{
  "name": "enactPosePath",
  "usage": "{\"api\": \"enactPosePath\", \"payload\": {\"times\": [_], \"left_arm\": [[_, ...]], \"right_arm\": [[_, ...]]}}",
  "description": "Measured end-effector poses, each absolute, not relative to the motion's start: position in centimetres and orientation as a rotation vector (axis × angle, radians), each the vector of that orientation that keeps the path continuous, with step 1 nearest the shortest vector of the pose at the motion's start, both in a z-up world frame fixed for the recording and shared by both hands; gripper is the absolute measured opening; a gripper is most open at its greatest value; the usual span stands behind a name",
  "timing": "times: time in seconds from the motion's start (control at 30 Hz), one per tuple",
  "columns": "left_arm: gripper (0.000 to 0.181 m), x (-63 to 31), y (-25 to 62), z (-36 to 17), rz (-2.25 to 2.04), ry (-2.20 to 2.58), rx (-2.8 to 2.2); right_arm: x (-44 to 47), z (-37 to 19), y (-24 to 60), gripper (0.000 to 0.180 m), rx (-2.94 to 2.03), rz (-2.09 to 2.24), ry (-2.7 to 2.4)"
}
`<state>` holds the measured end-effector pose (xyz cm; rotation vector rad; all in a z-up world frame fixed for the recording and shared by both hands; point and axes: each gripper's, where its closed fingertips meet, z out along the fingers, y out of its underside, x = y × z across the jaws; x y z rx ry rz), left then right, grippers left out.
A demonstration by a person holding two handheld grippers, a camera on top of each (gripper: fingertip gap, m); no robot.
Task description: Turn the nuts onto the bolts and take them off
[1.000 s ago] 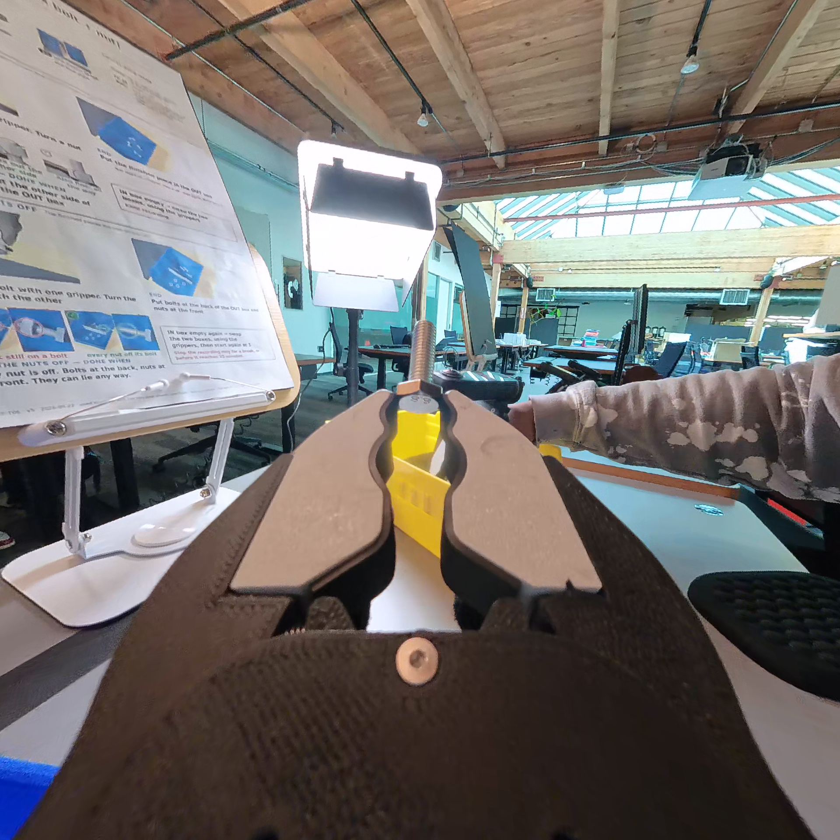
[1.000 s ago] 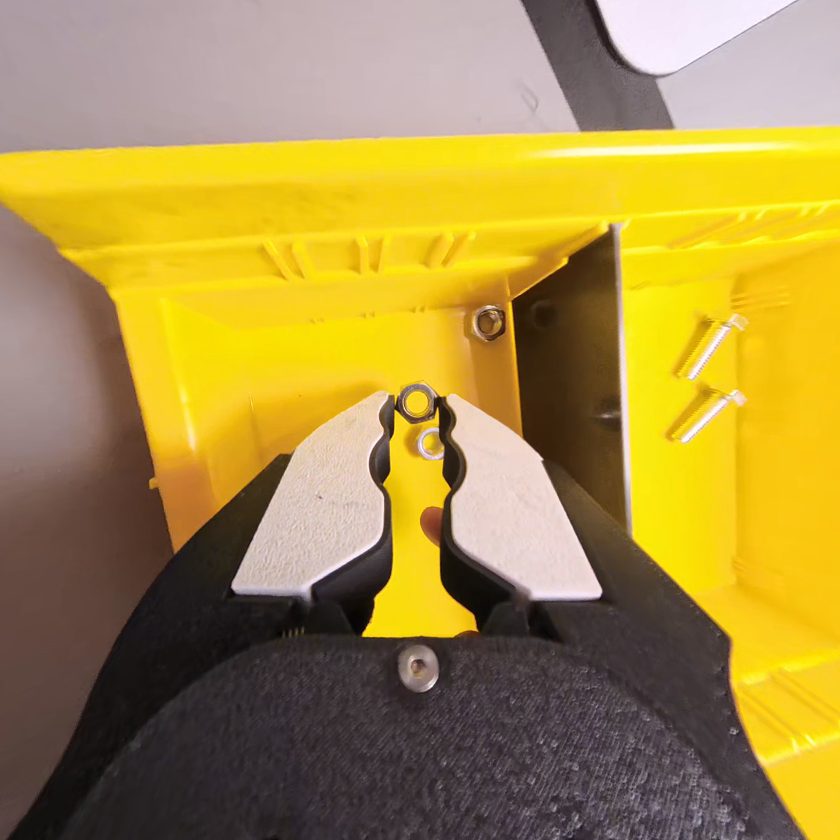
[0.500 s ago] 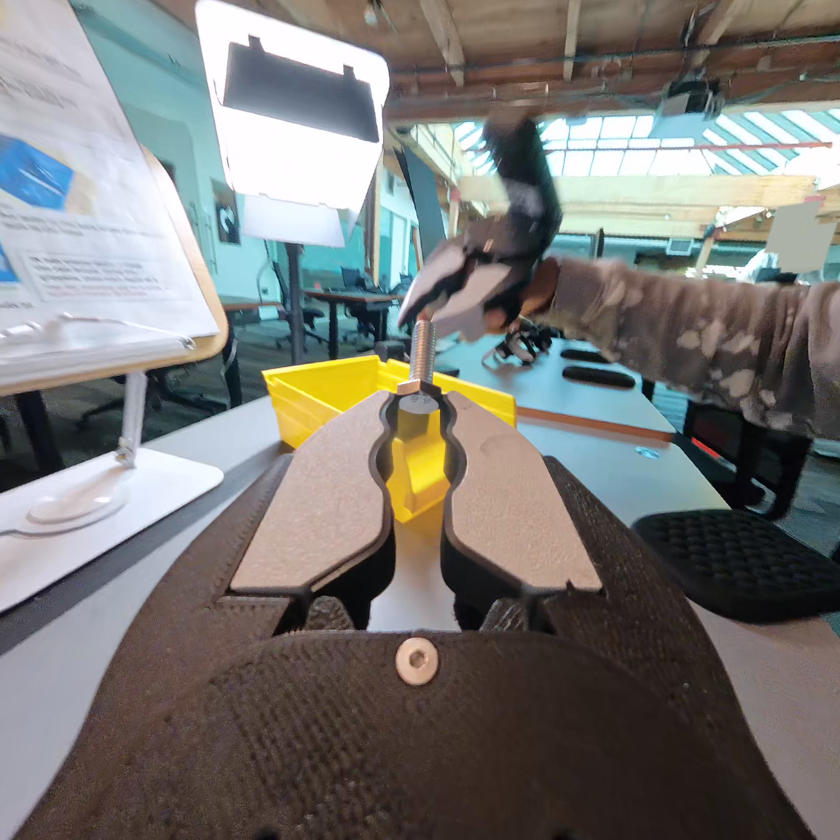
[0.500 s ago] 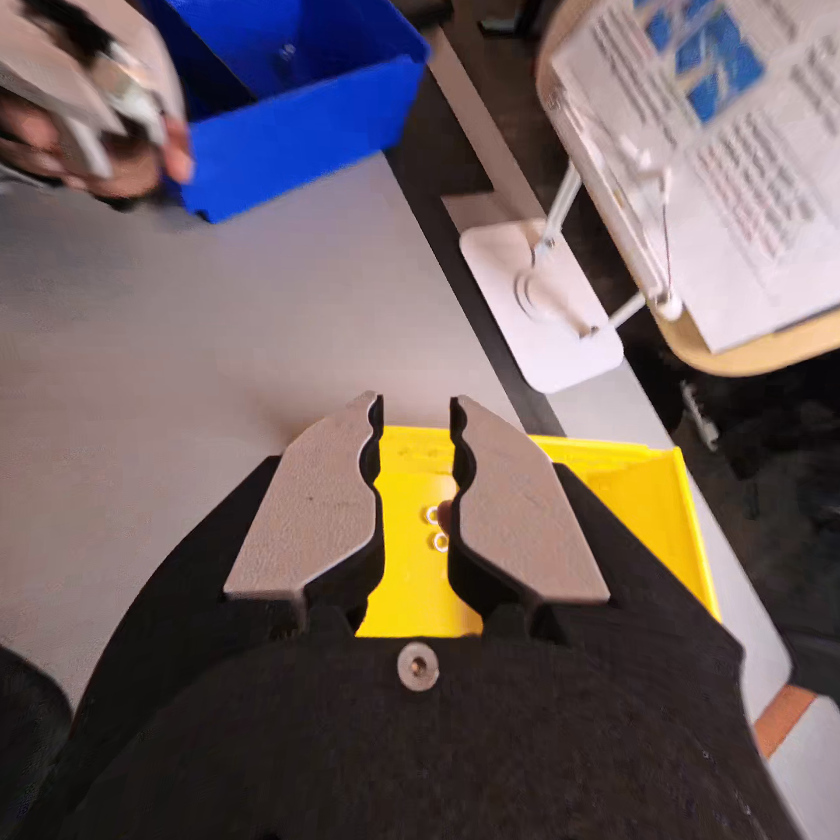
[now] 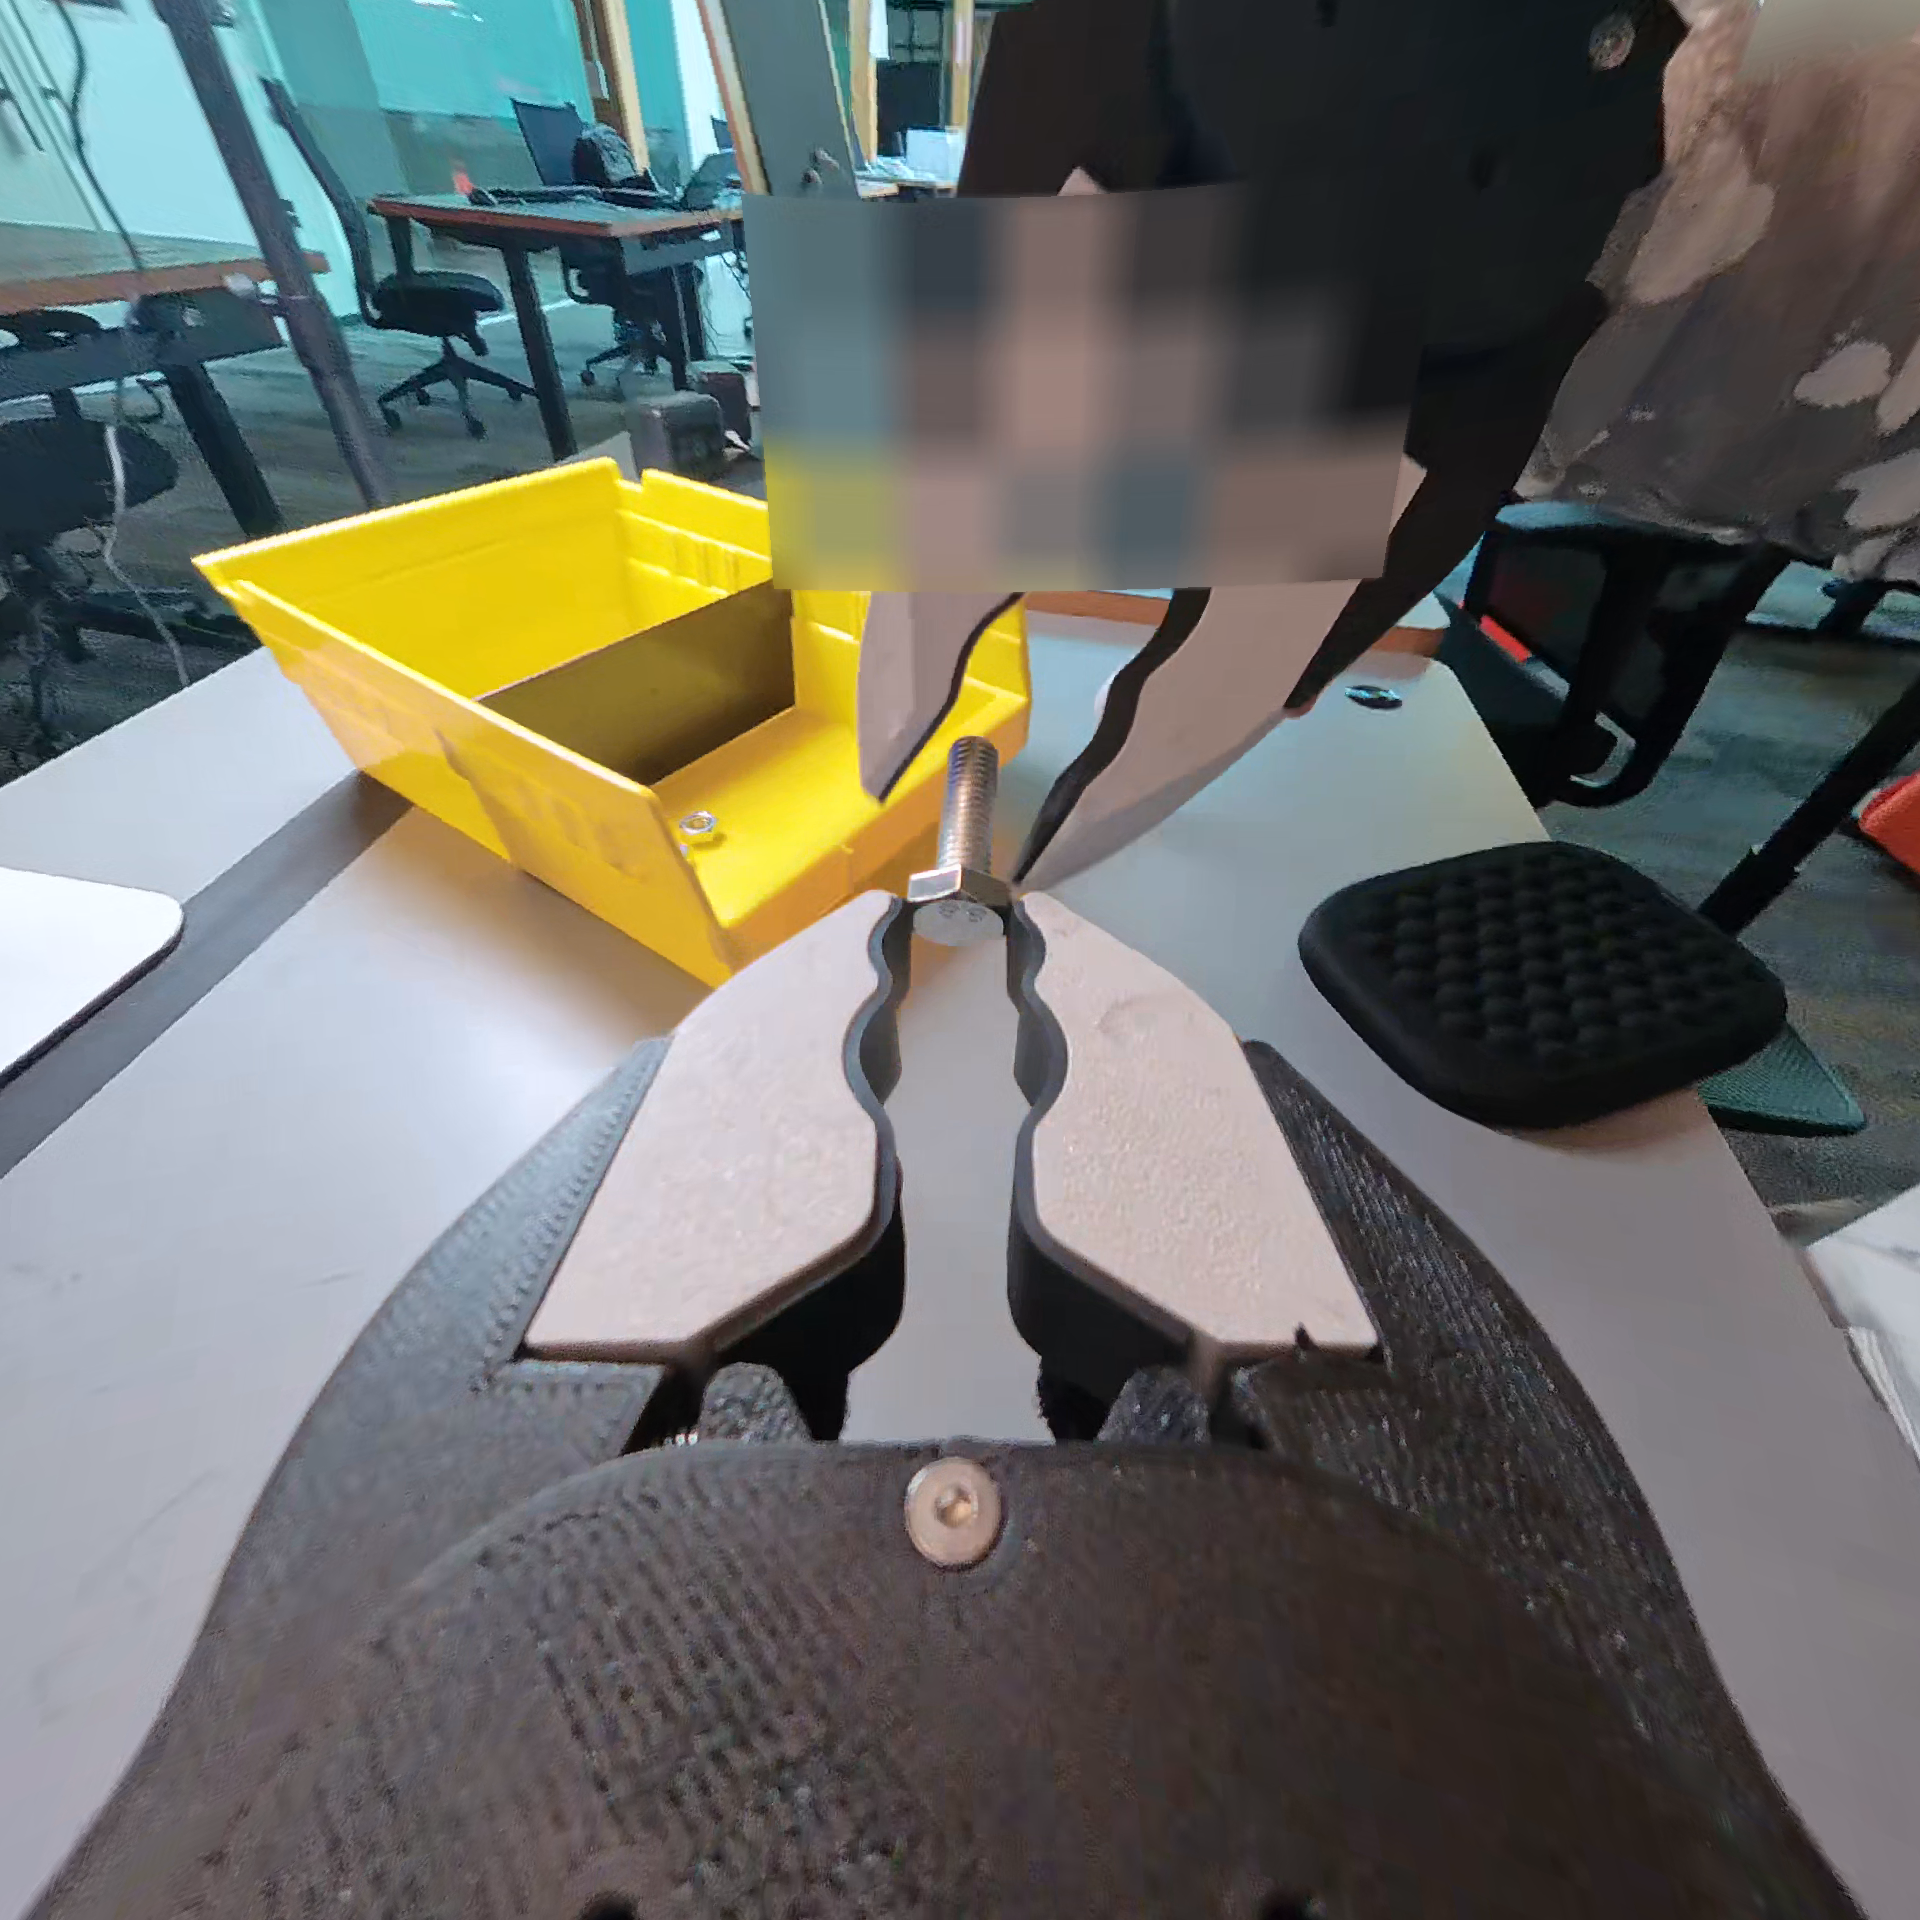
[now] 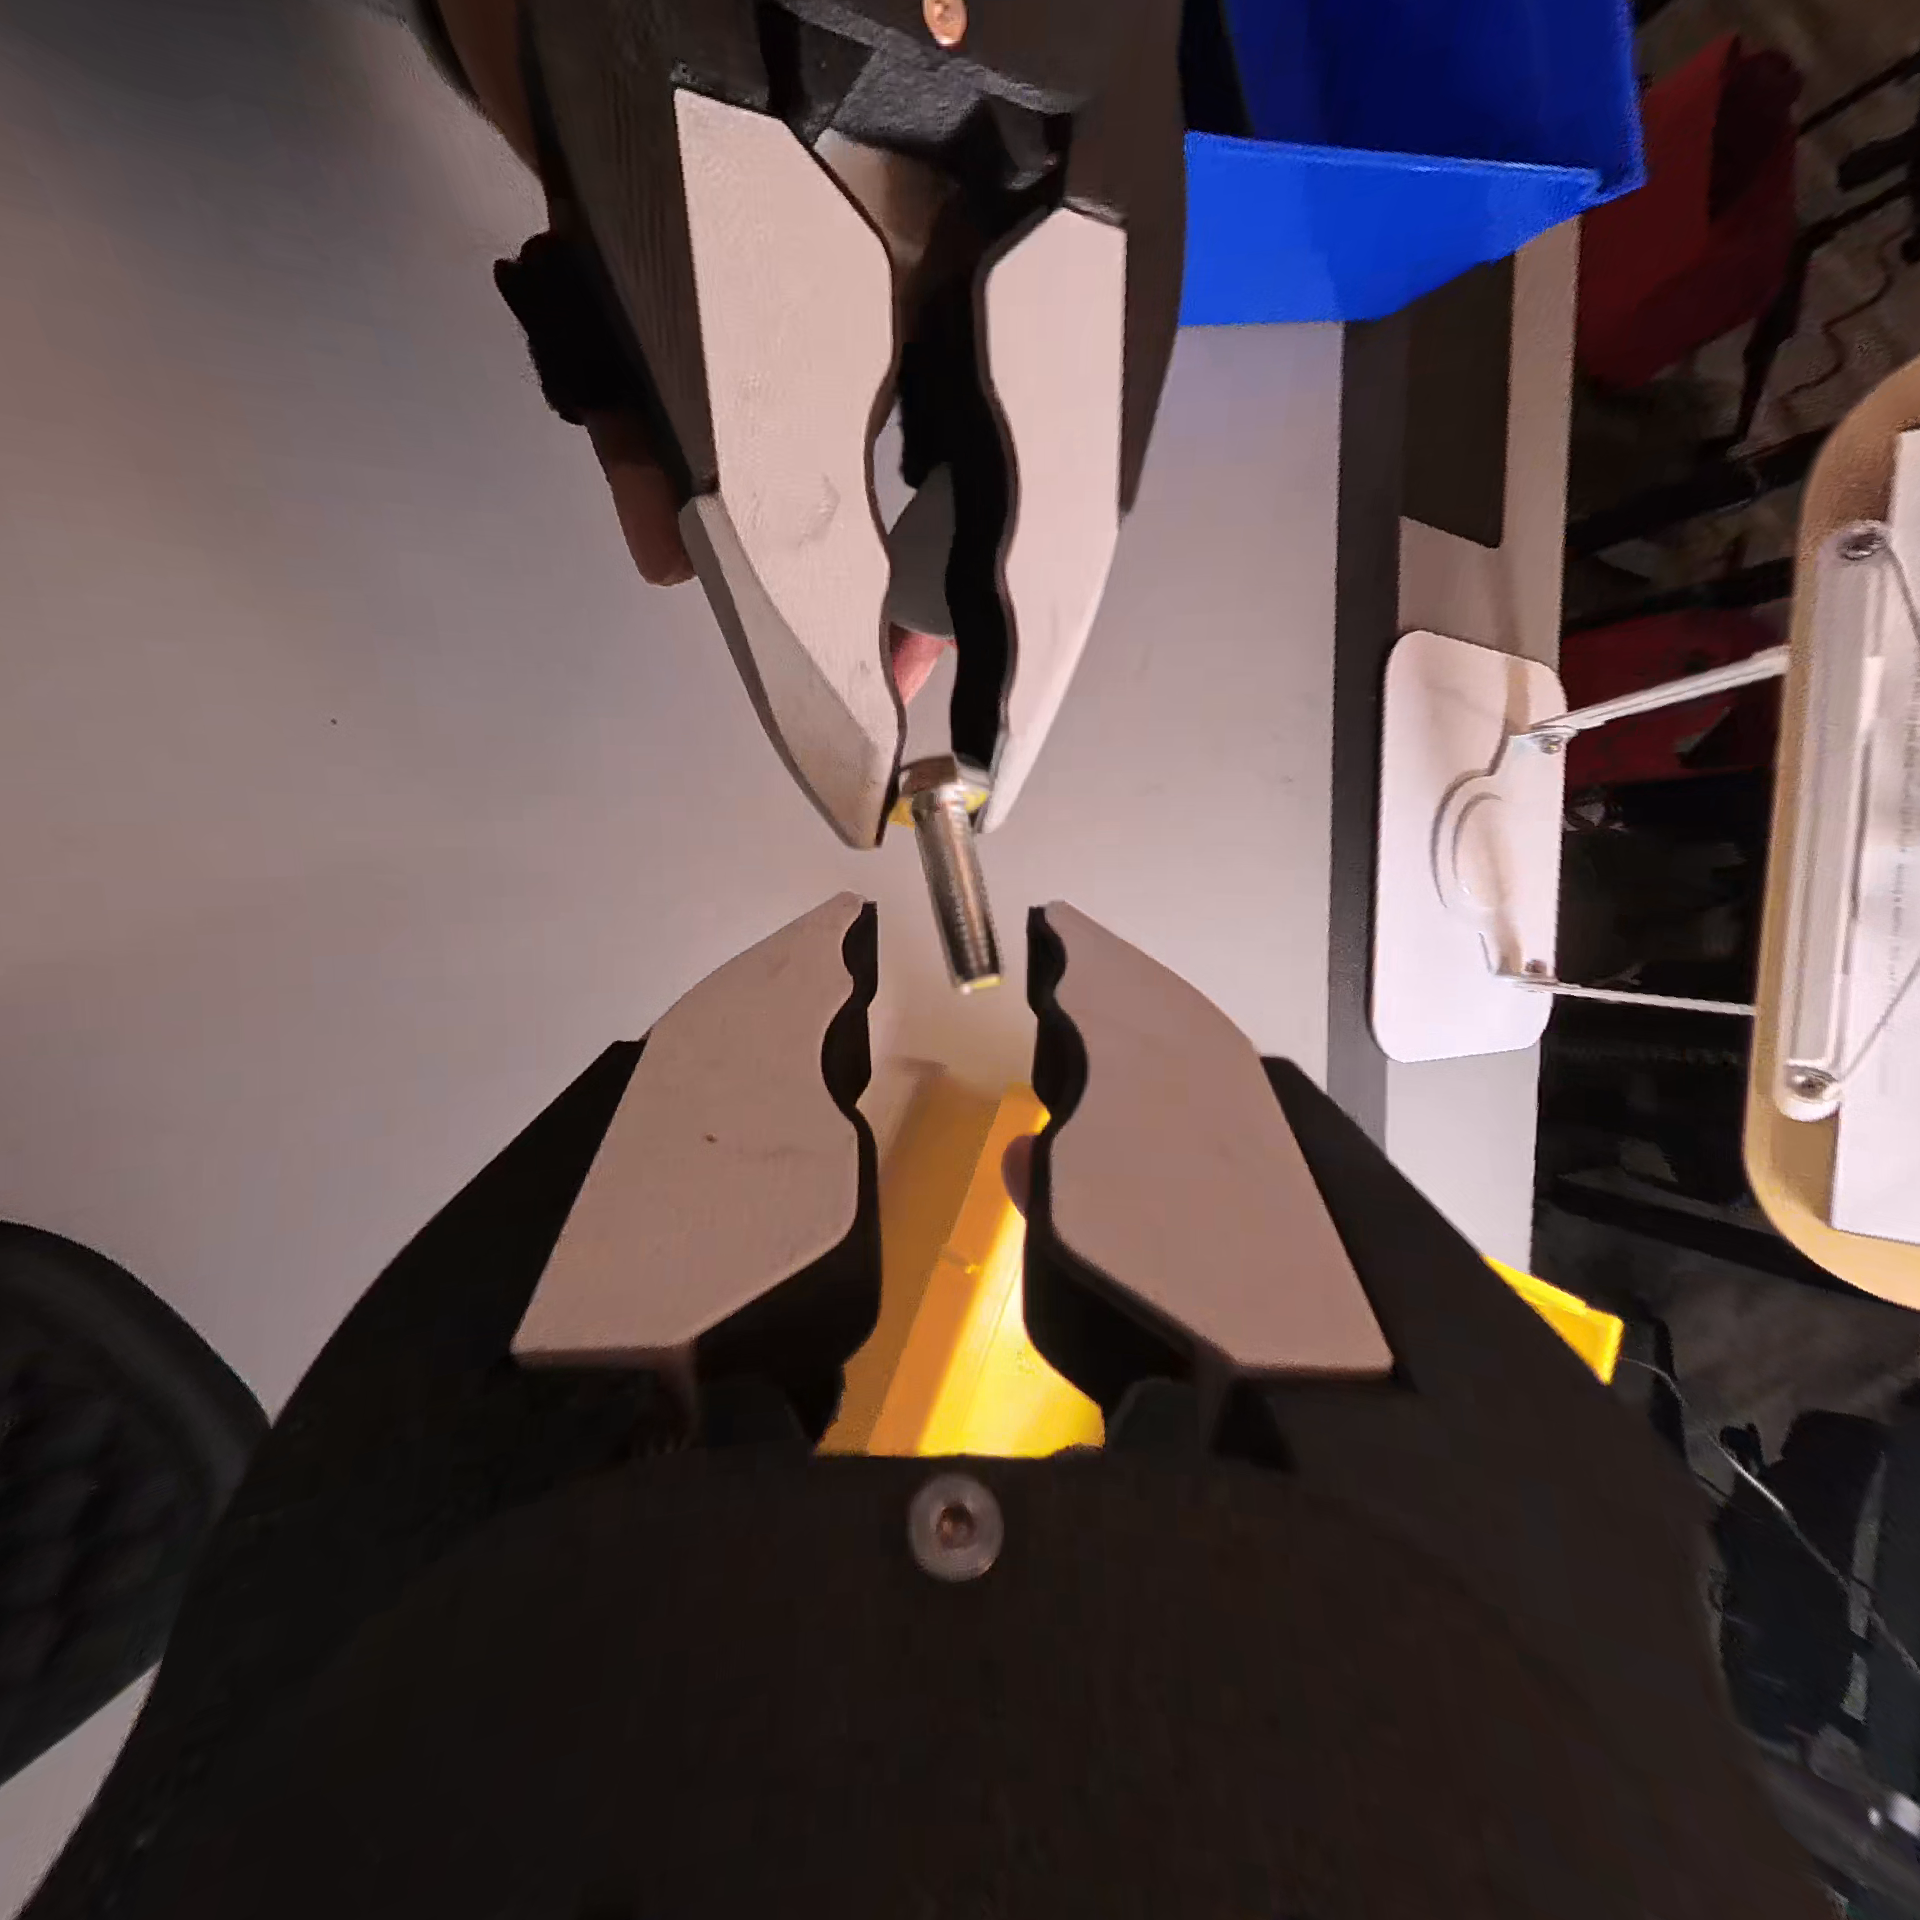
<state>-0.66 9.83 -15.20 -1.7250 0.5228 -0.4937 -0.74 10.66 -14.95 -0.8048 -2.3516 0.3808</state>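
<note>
The left gripper (image 5: 957, 914) clamped the silver threaded bolt (image 5: 965, 821) by its hexagonal head, shank between the right gripper's (image 6: 948, 920) parted, empty fingers, above grey worktop (image 5: 312, 1091) beside the yellow plastic bin (image 5: 499, 665).

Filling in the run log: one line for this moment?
left gripper: shut on bolt head | right gripper: open, empty, around bolt tip | no nut on bolt

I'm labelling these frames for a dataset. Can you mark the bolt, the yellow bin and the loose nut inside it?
bolt (image 5: 969, 805): left wrist view, on the threaded shank.
yellow bin (image 5: 416, 665): left wrist view, on the near side wall.
loose nut (image 5: 699, 825): left wrist view, on the nut's rim.
</note>
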Motion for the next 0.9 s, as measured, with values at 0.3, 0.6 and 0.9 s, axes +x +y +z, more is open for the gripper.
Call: {"api": "enactPosePath", "payload": {"times": [0.3,0.6,0.9], "left_arm": [[0.026,-3.2,10.1,-13.2,-0.499,0.370,-1.630],[0.024,-9.4,10.6,-12.9,-0.311,0.209,-1.561],[0.031,-10.6,11.1,-14.3,-0.298,0.175,-1.588]], "right_arm": [[-2.6,-12.8,15.5,0.010,-0.936,0.347,-2.241],[-2.2,-14.3,42.7,0.010,-1.826,0.068,-1.576],[-0.4,-26.6,48.3,0.010,-2.223,-0.187,-1.489]]}}
